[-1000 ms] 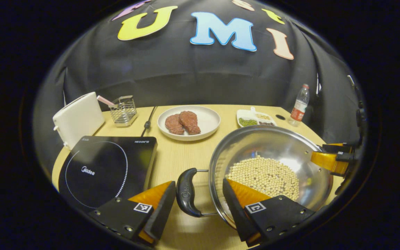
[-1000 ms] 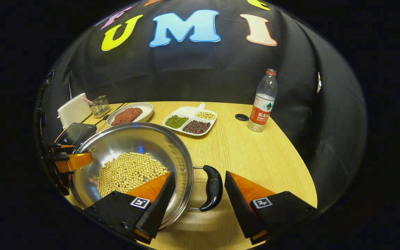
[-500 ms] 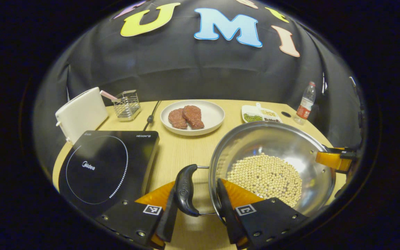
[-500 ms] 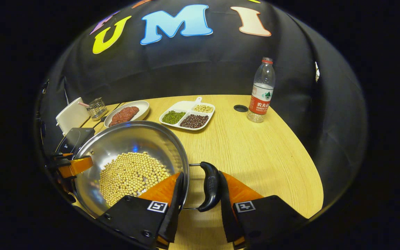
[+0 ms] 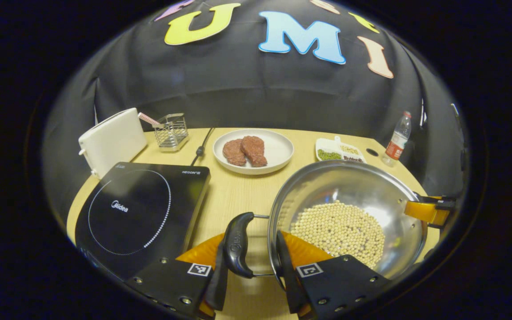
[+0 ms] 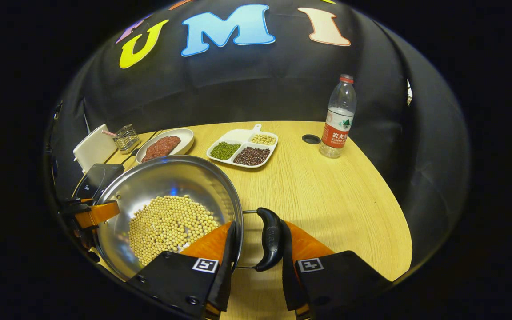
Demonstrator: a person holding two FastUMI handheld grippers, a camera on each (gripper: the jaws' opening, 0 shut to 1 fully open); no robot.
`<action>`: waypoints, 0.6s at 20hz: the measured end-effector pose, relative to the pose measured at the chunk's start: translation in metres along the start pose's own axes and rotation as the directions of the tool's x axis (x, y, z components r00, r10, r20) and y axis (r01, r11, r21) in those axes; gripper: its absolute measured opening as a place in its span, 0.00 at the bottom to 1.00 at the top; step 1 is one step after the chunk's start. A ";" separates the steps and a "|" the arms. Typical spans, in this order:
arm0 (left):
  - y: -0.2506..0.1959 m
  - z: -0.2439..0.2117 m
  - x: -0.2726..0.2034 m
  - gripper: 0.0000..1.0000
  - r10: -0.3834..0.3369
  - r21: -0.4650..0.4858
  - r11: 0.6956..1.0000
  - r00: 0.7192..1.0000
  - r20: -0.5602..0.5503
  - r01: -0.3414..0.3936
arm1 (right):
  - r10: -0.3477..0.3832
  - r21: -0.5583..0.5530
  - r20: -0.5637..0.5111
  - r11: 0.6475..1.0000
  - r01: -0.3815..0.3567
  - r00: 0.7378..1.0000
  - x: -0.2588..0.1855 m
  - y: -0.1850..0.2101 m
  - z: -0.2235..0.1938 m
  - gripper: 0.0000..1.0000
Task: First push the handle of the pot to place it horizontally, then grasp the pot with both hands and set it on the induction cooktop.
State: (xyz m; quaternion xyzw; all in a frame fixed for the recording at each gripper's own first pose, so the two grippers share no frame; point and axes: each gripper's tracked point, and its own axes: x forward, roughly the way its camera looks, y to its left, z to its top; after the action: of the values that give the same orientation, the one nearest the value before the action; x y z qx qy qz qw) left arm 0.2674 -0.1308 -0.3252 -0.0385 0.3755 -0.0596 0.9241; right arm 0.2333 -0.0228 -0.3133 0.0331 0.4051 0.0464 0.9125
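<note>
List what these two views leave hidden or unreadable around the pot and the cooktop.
- Pot underside: hidden by its own bowl in both views, so whether it has left the table is unclear.
- Left gripper: the finger inside the rim is partly covered by the pot wall.
- Cooktop: its near corner is cut off at the image edge in the left gripper view.
- Bottle: too small there to read.

A light wooden tabletop [image 6: 327, 195] with a rounded near edge fills the booth, its grain running toward the far wall. A small round dark hole [image 6: 311, 139] sits near its far right side. Black cloth [image 6: 247, 84] hangs in soft folds behind and around it, dim, with warm light falling on the wood.
</note>
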 end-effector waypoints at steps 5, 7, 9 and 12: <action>0.015 0.019 -0.019 0.54 -0.008 0.000 1.000 1.000 0.027 0.008 | -0.007 0.000 0.023 1.000 0.007 1.000 -0.019 0.017 0.017 0.47; 0.026 0.027 -0.026 0.54 -0.015 0.009 1.000 0.999 0.031 0.015 | -0.012 0.009 0.033 1.000 0.012 0.999 -0.028 0.029 0.020 0.47; 0.039 0.034 -0.030 0.54 -0.022 0.019 1.000 0.999 0.035 0.021 | -0.017 0.021 0.035 1.000 0.017 0.999 -0.034 0.042 0.020 0.50; 0.060 0.038 -0.035 0.54 -0.038 0.030 0.999 0.999 0.038 0.037 | -0.032 0.034 0.033 0.999 0.031 0.999 -0.041 0.063 0.021 0.47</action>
State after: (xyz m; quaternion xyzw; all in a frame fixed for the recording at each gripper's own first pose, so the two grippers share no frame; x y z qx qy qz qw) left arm 0.2739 -0.0659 -0.2812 -0.0330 0.3560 -0.0816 0.9304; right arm 0.2177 0.0346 -0.2629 0.0428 0.3910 0.0244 0.9191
